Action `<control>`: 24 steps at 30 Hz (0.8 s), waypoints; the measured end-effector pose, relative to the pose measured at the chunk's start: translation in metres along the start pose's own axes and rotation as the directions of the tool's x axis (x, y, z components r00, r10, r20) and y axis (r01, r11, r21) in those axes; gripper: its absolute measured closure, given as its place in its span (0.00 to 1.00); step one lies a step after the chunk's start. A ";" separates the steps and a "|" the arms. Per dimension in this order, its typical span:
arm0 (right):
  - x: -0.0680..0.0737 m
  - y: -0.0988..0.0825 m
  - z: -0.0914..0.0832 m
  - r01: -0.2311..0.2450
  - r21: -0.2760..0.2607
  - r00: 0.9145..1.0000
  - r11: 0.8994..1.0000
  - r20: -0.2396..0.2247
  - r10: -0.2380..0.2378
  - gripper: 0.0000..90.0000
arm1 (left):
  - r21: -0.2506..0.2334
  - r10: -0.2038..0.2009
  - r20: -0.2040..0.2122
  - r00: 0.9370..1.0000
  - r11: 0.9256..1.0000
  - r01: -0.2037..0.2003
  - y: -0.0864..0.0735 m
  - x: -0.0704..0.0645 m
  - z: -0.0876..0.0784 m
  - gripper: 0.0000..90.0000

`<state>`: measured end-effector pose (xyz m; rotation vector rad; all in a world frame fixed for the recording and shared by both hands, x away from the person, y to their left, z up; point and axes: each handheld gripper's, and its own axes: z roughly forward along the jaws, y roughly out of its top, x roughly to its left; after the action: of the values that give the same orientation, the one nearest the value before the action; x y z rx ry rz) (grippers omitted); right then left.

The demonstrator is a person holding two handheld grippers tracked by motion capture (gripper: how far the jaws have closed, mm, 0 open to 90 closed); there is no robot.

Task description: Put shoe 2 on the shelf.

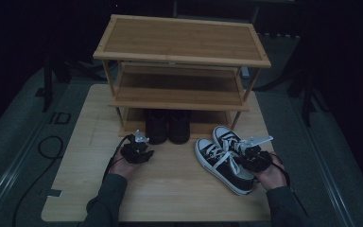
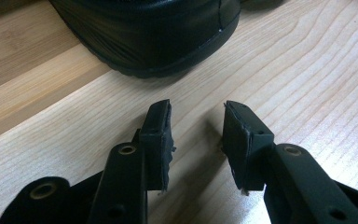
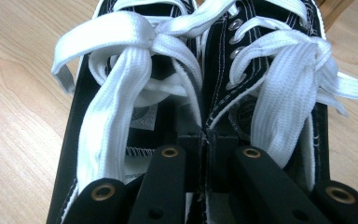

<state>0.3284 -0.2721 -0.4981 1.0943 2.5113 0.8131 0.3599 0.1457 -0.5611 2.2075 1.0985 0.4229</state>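
We see a wooden shoe rack [image 1: 182, 52] standing at the far side of the wooden table [image 1: 170, 189], and we place everything else against it. On its lowest shelf, near the middle, stand a pair of black boots [image 1: 168, 125]. In front of the rack's right leg, on the tabletop, lies a pair of black canvas sneakers [image 1: 222, 158] with white laces and white soles, side by side, toes towards the rack. The right gripper [image 1: 249, 156] sits at the heel end of that pair; in the right gripper view its jaws are pressed together on the two inner collars of the sneakers, pinching them as one. The left gripper [image 1: 137, 151] rests in front of the rack's left half, just short of the boots, jaws parted with bare tabletop between them.
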 end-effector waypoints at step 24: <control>-0.001 0.026 -0.023 0.170 -0.026 0.983 0.985 -0.065 -0.171 0.96 | 0.004 -0.001 -0.001 1.000 1.000 0.001 0.000 0.000 0.000 0.69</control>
<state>0.3339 -0.2671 -0.4637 0.8441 2.6026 0.8376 0.3596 0.1454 -0.5607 2.2109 1.1018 0.4223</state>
